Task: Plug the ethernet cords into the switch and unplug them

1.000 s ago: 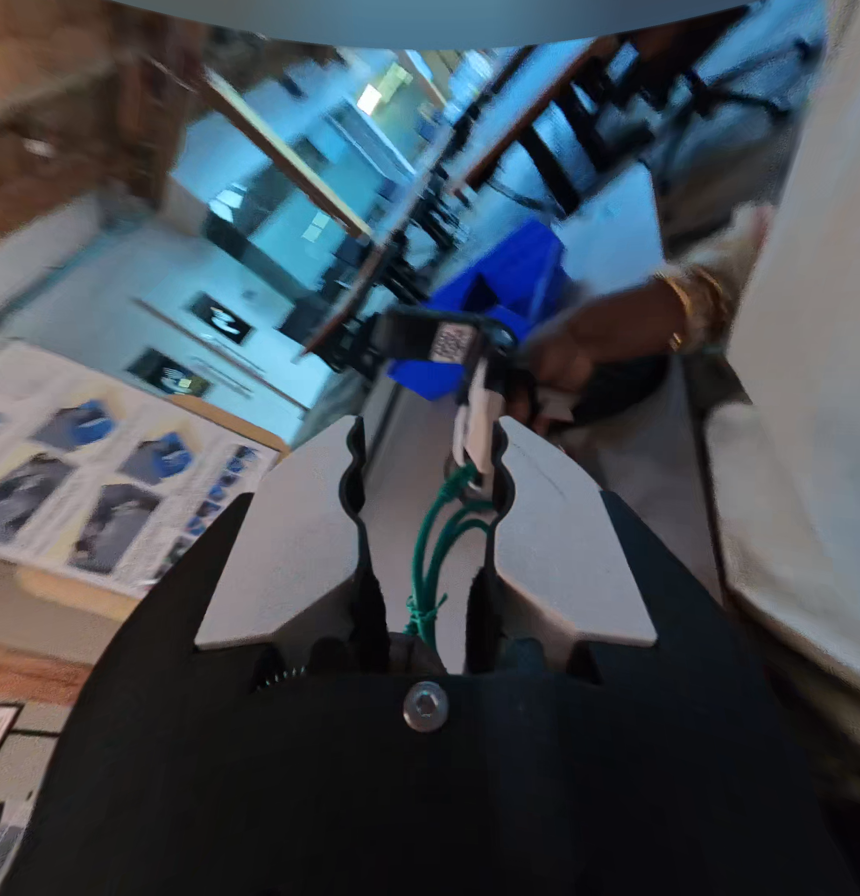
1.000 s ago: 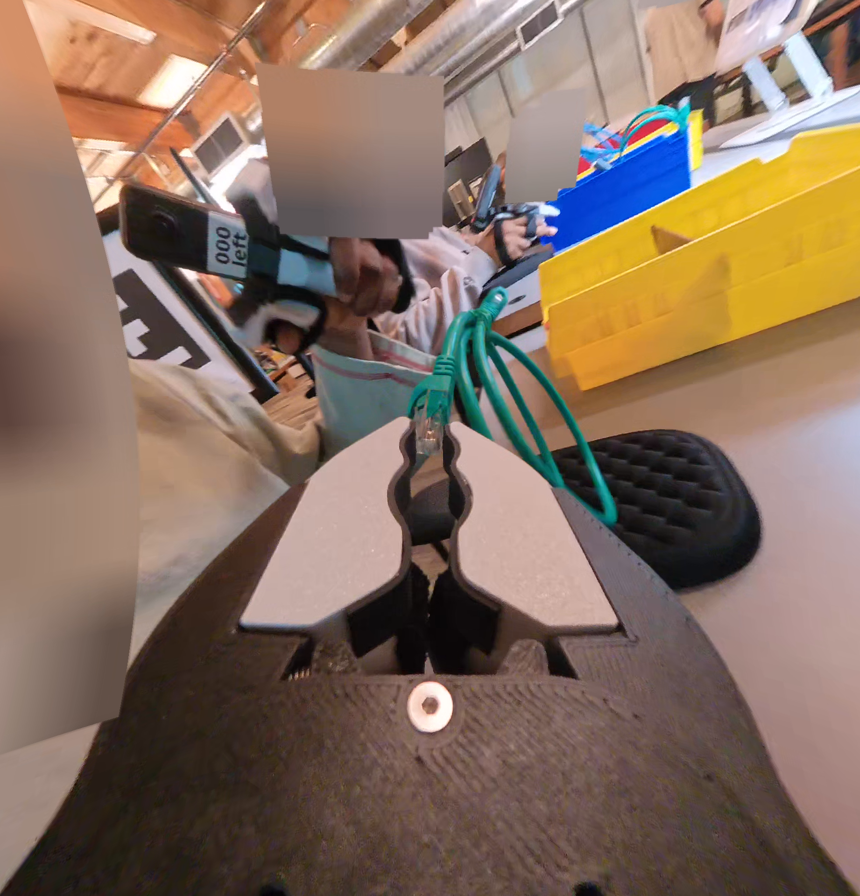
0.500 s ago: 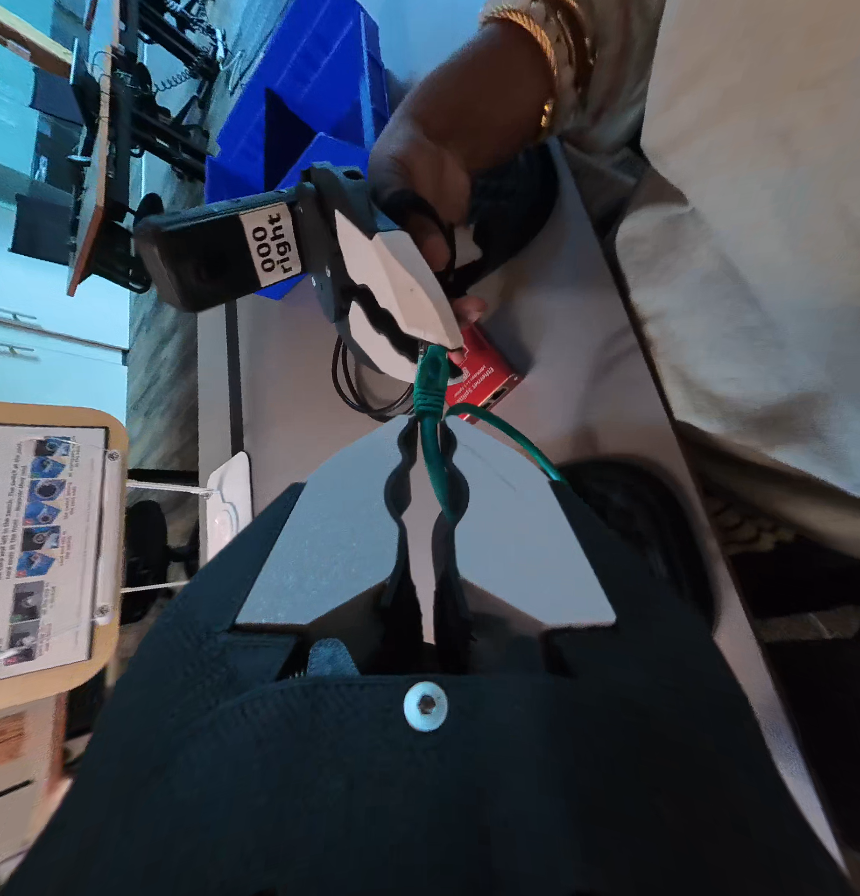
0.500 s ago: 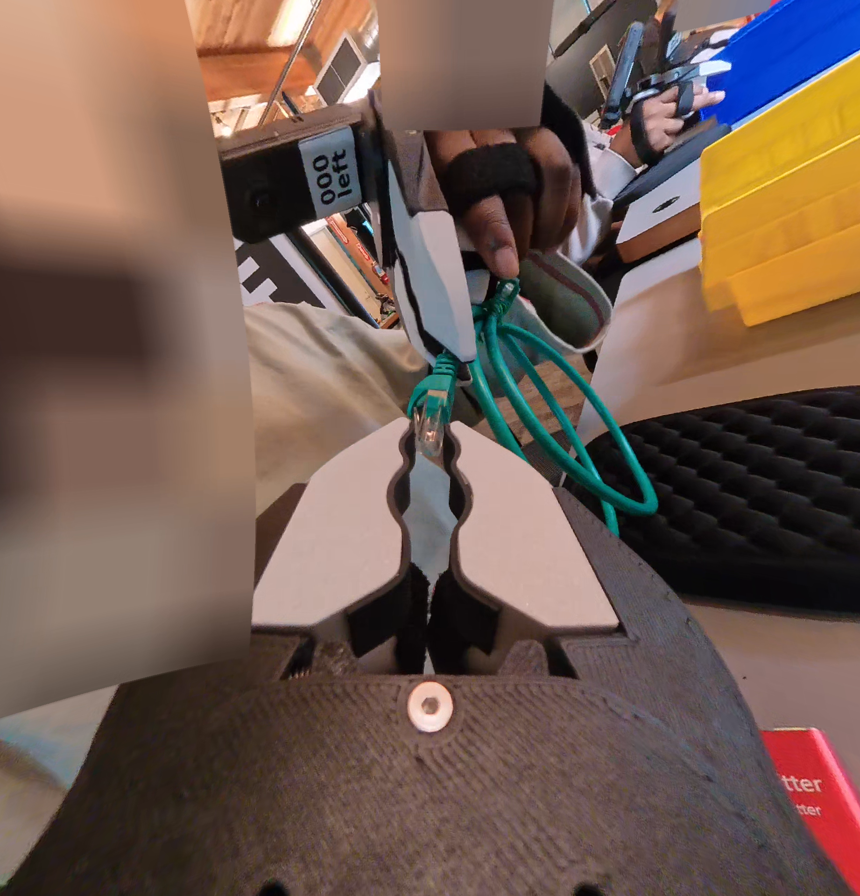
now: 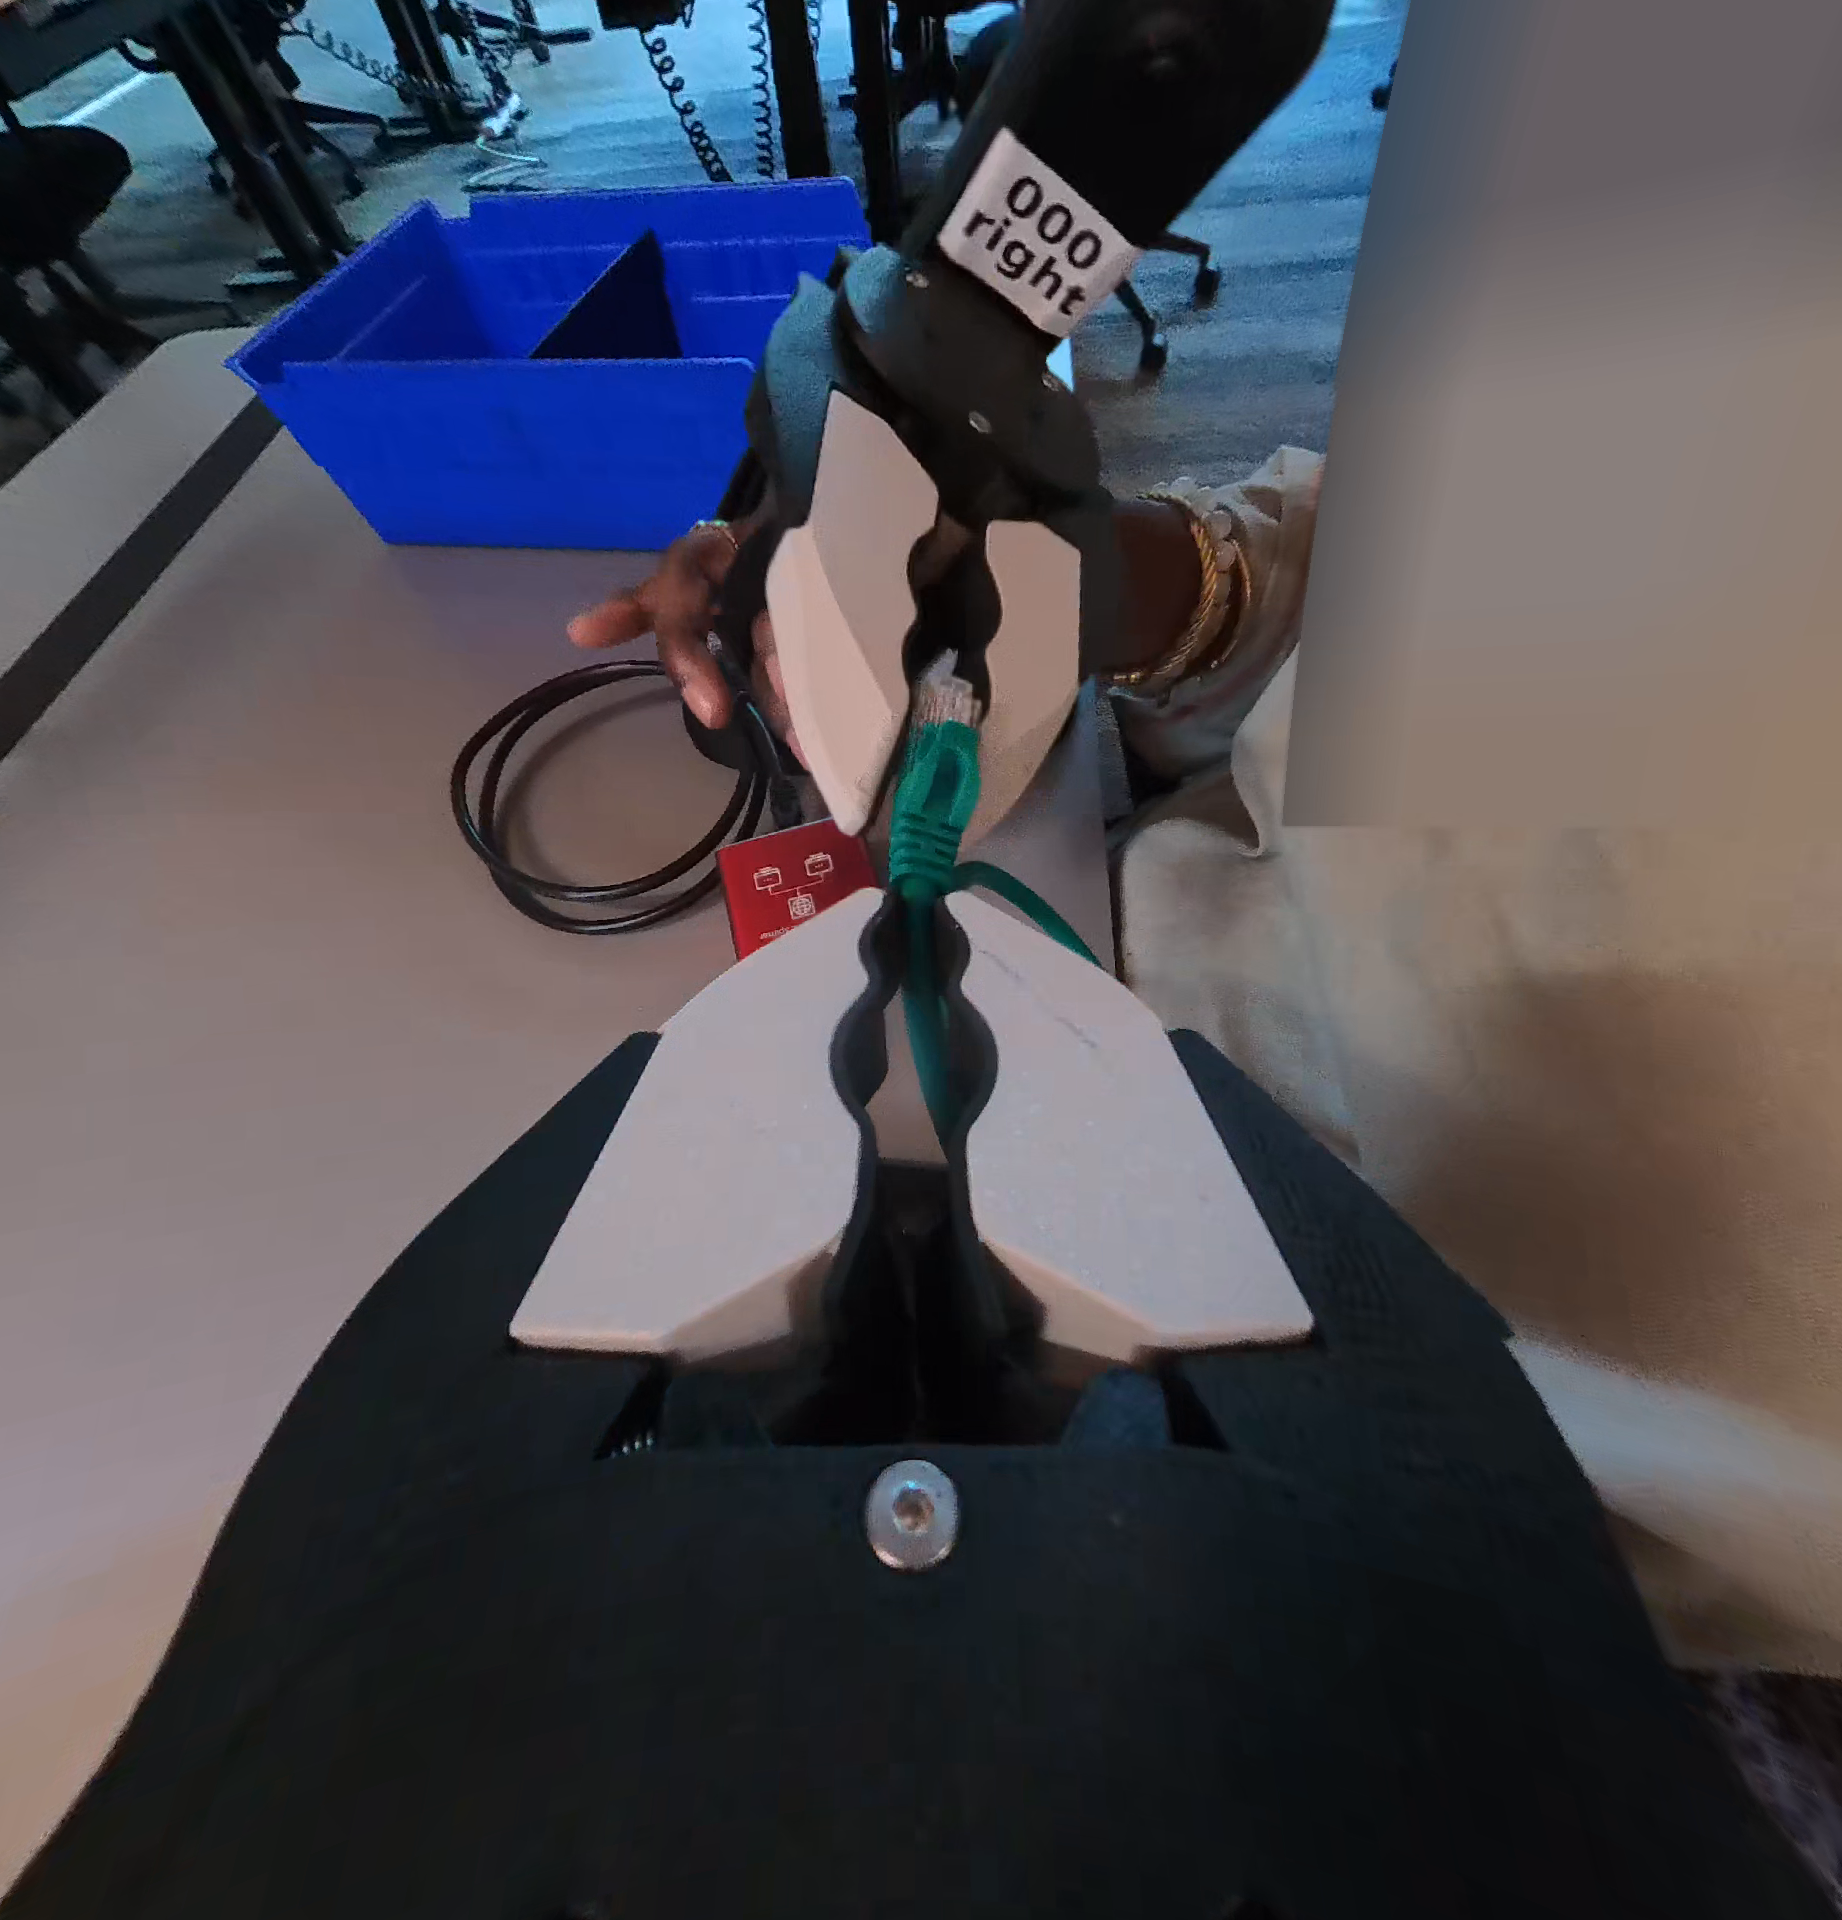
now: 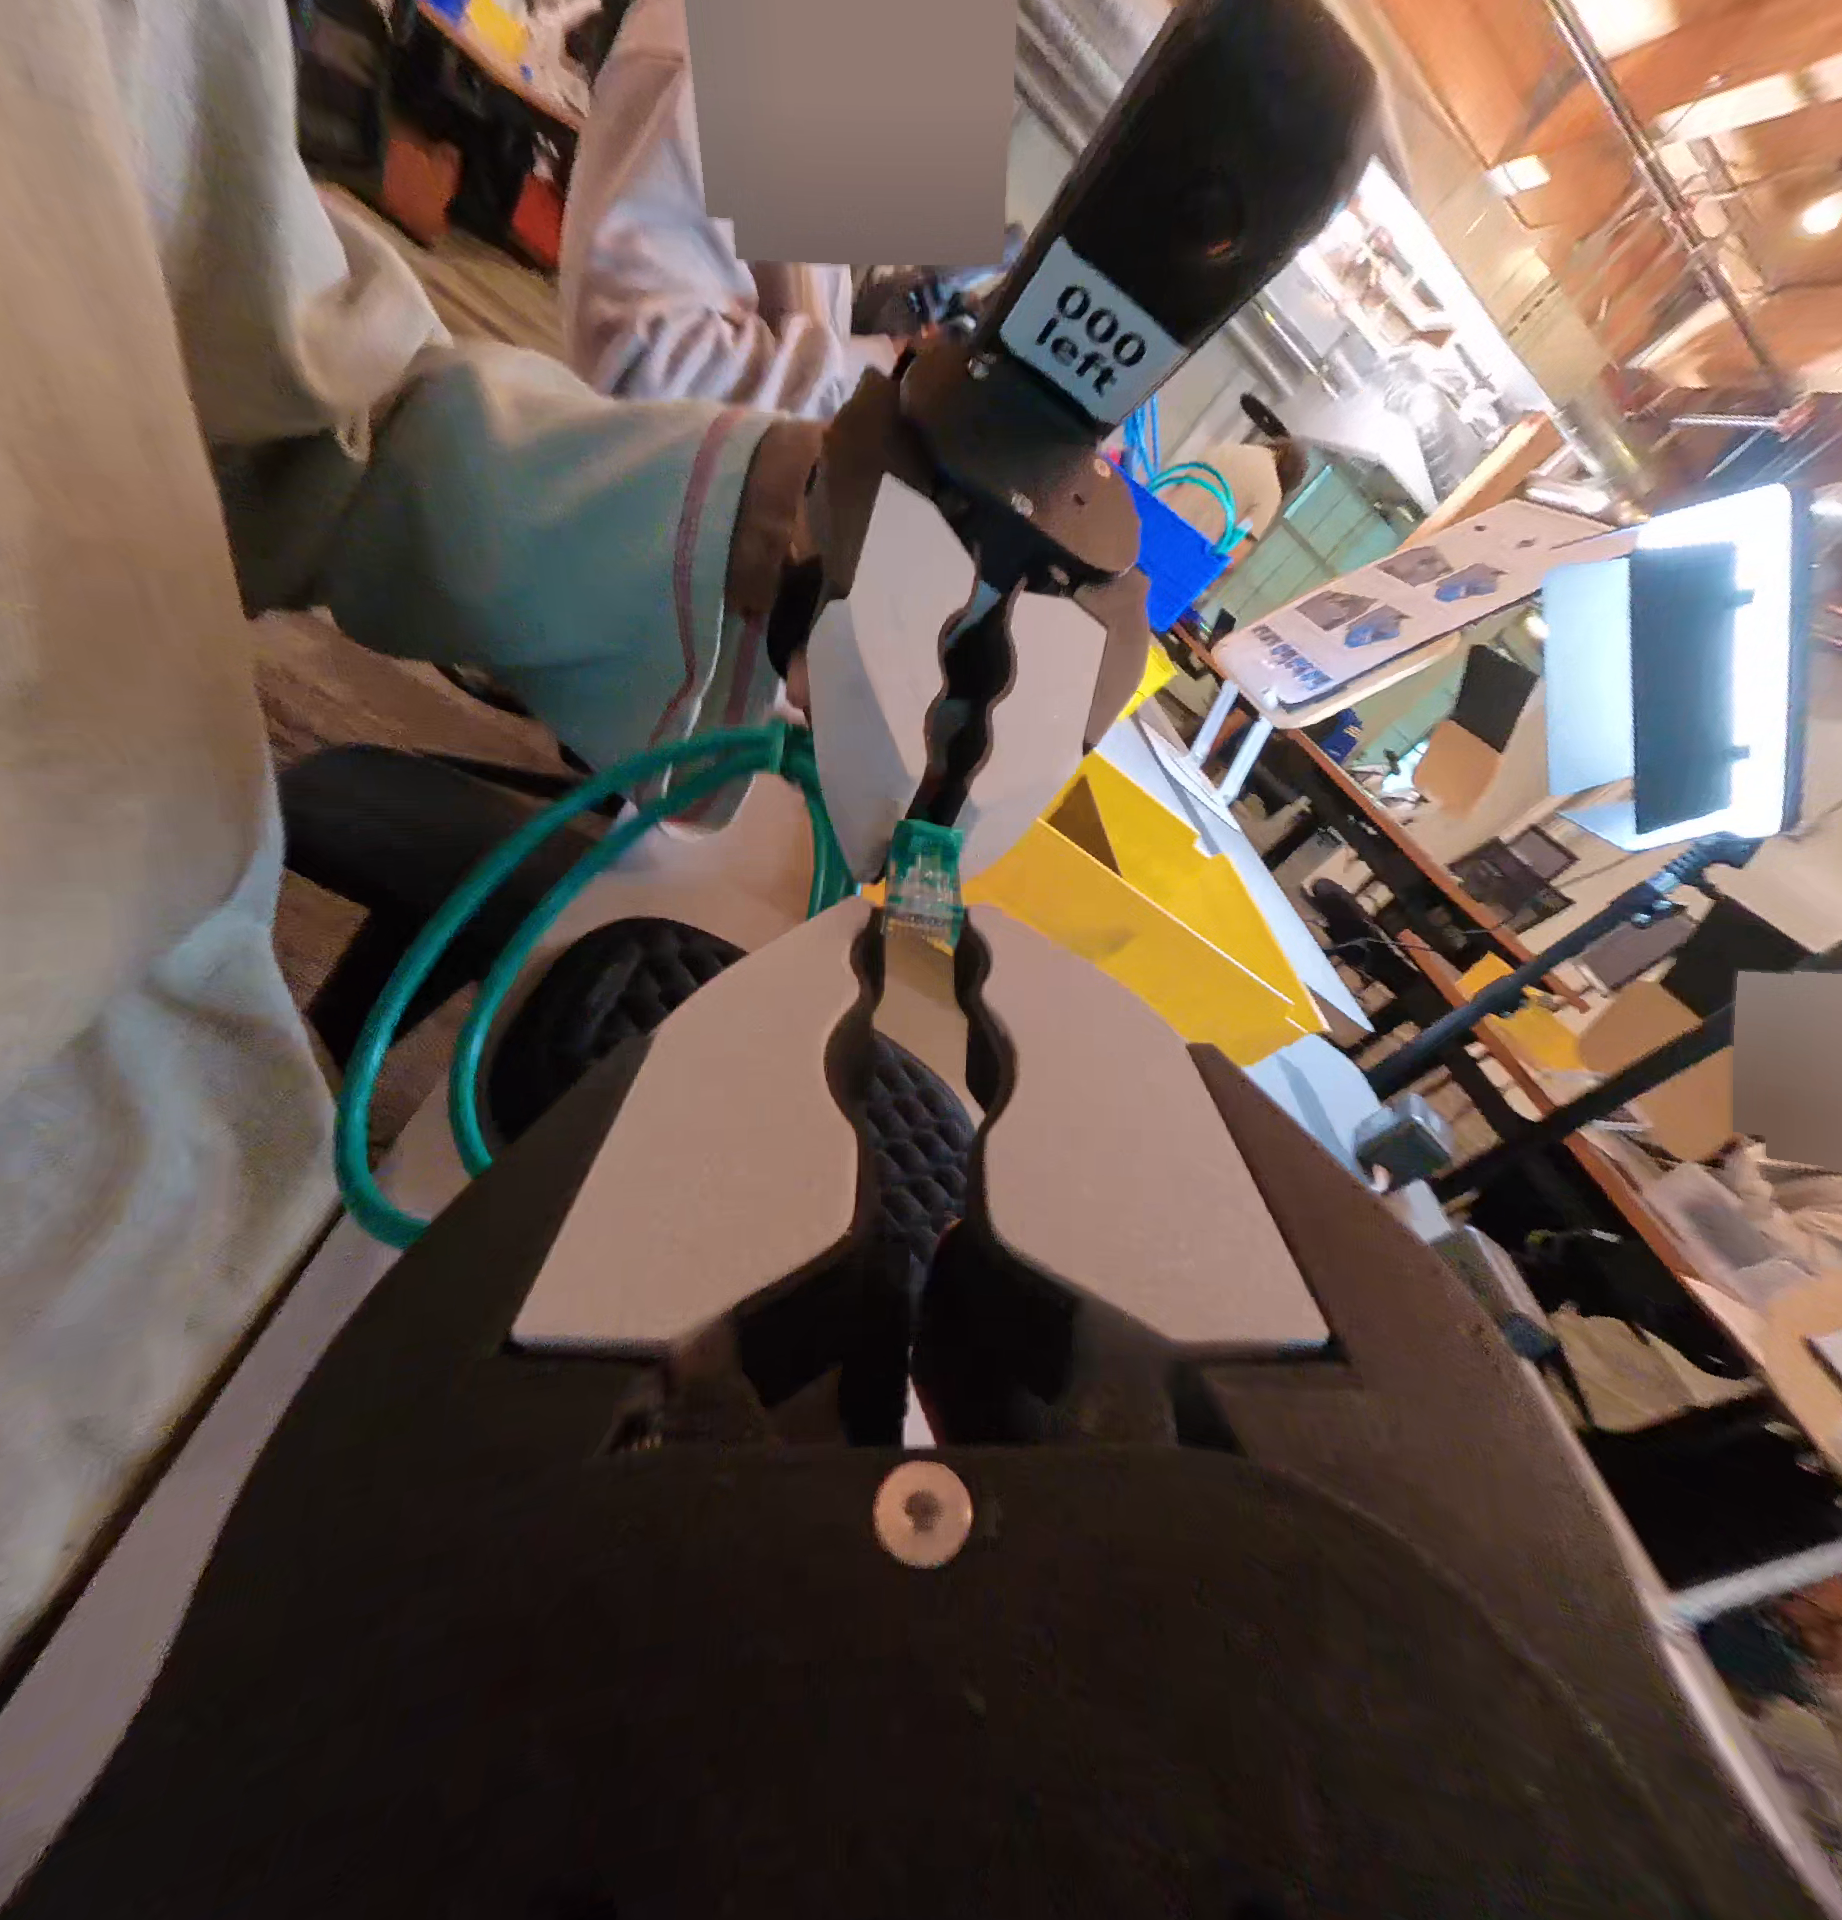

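Left wrist view: left hand-held gripper point(image 5: 915, 914) clamped on green cord point(image 5: 932, 821); right hand-held gripper point(image 6: 919, 930) pinching its plug point(image 6: 922, 888). Handover underway above counter's near edge; next, aligning plug with red switch point(image 5: 792, 883).

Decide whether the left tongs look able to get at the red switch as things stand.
Probably not yet. The left tongs are shut on the green cord, and the right tongs, at the cord's plug, hang partly over the red switch on the table.
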A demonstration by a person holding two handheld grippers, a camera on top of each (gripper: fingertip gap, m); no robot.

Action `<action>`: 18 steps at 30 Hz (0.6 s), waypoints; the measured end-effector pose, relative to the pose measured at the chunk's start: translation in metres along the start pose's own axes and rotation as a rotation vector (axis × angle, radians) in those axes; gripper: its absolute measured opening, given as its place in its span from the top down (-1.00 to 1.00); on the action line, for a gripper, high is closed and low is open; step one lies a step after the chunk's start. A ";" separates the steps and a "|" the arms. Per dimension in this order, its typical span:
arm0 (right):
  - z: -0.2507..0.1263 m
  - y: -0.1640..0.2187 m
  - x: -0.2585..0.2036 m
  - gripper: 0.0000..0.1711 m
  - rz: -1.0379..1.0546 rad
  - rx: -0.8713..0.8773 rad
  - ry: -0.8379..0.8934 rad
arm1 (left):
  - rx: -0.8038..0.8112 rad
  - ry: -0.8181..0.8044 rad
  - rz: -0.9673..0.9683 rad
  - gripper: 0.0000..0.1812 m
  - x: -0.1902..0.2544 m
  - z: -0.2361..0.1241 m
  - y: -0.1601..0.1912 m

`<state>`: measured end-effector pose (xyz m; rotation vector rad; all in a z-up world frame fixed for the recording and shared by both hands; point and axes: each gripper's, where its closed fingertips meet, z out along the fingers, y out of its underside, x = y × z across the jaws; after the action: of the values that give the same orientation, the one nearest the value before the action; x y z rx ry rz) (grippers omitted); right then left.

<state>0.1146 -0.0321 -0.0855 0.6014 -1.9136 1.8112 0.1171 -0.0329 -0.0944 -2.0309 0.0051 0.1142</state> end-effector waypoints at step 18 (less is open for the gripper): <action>-0.003 0.021 -0.022 0.85 0.226 0.008 -0.149 | -0.001 -0.022 -0.051 0.93 0.005 0.021 0.032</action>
<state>0.1196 -0.0272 -0.1154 0.5551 -2.1495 1.9607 0.1184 -0.0285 -0.1322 -2.0293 -0.0606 0.1039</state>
